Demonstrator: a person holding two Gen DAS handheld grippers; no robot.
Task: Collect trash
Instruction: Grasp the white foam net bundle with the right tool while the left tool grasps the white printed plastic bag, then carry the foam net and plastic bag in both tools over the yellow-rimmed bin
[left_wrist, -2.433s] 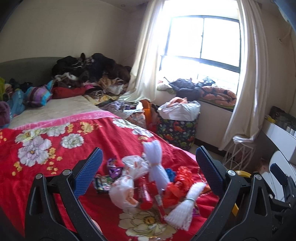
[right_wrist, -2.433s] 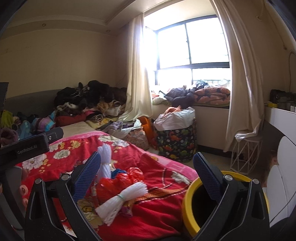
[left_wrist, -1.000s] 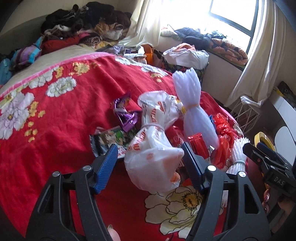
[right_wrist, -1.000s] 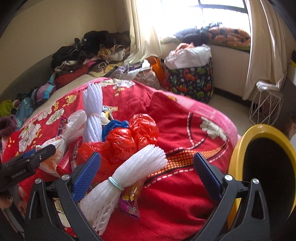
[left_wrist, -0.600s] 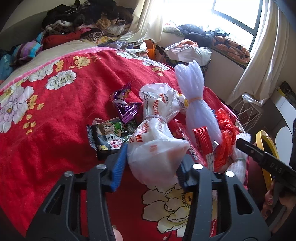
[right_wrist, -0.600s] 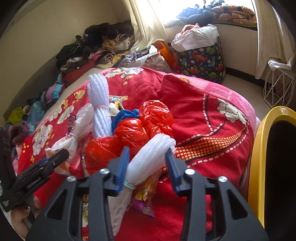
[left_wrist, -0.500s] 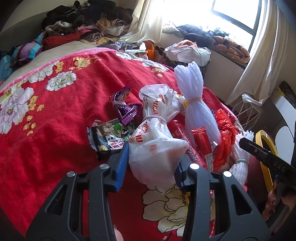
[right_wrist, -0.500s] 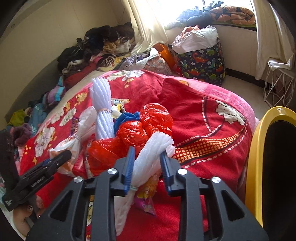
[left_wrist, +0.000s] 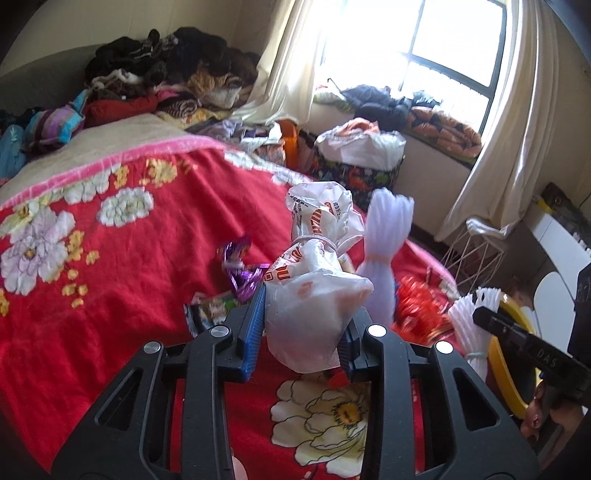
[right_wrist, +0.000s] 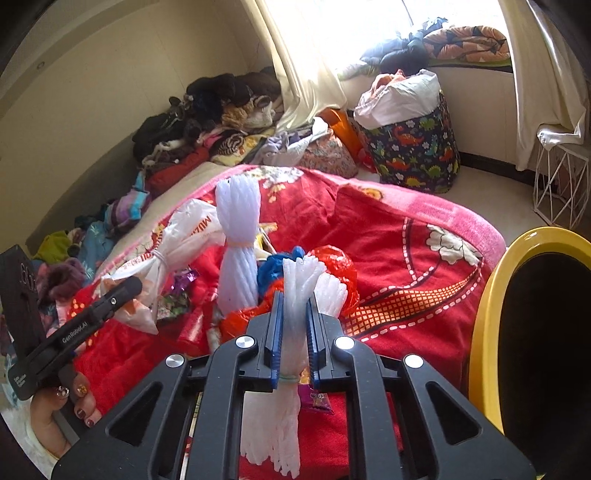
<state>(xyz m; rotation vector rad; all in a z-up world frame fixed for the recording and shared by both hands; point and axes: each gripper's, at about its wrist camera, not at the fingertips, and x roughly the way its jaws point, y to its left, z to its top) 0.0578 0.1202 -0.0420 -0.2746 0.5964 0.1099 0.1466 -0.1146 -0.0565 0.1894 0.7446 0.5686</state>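
While the left claw (left_wrist: 301, 328) has just closed on a tied white plastic bag (left_wrist: 314, 295), the right claw (right_wrist: 293, 332) clamps a banded white foam-net bundle (right_wrist: 295, 295).

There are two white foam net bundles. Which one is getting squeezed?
The foam net bundle clamped in the right hand-held gripper, tied with a green band. The taller bundle beside it, tied with a yellowish band, is ungripped.

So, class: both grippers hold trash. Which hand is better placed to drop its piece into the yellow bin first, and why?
Right, probably. The right gripper is shut on the foam bundle, and the yellow bin gapes right beside it. The left gripper, clamping the white bag, sits farther from the bin, with the right gripper between.
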